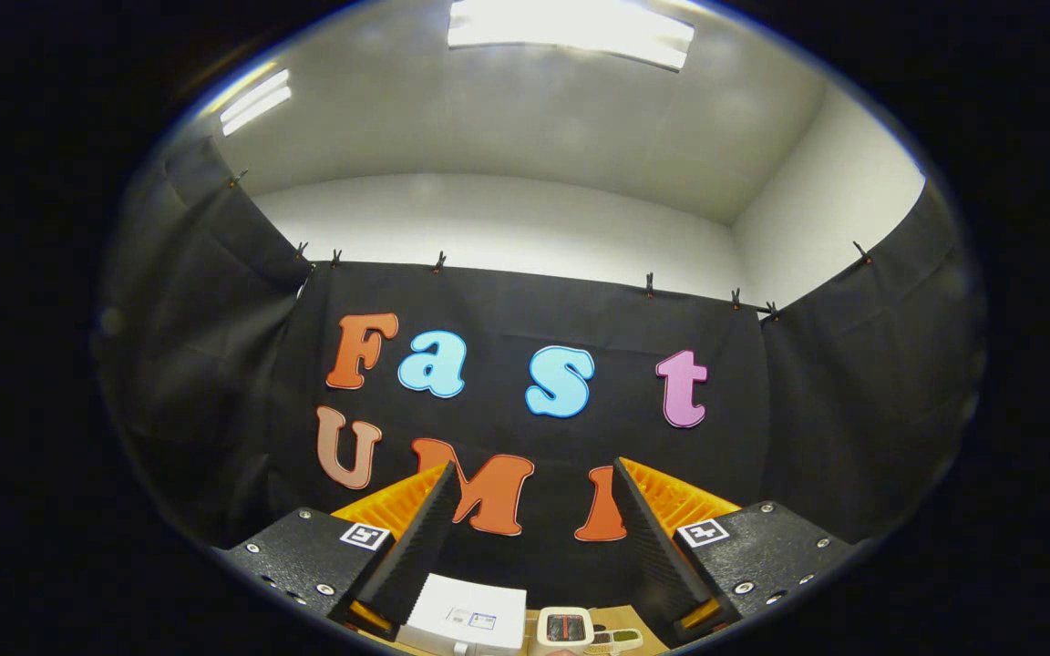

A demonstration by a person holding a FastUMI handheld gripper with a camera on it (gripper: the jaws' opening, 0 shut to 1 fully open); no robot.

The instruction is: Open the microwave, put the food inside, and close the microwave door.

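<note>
My gripper (532, 519) is held high and tilted up toward the booth's black cloth wall. Its two fingers (416, 547) stand wide apart with nothing between them; each has a ribbed black pad and an orange back. Far below, between the fingers, the top of a white box-shaped microwave (466, 615) shows on a wooden table (621, 620). Just right of it lies a small white item with a red and dark centre (565, 627); I cannot tell what it is. The microwave's door is hidden.
Black cloth encloses the booth on the left, back and right, hung by clips under a white wall and ceiling with bright light panels. A small pale object (618, 640) lies on the table right of the white item.
</note>
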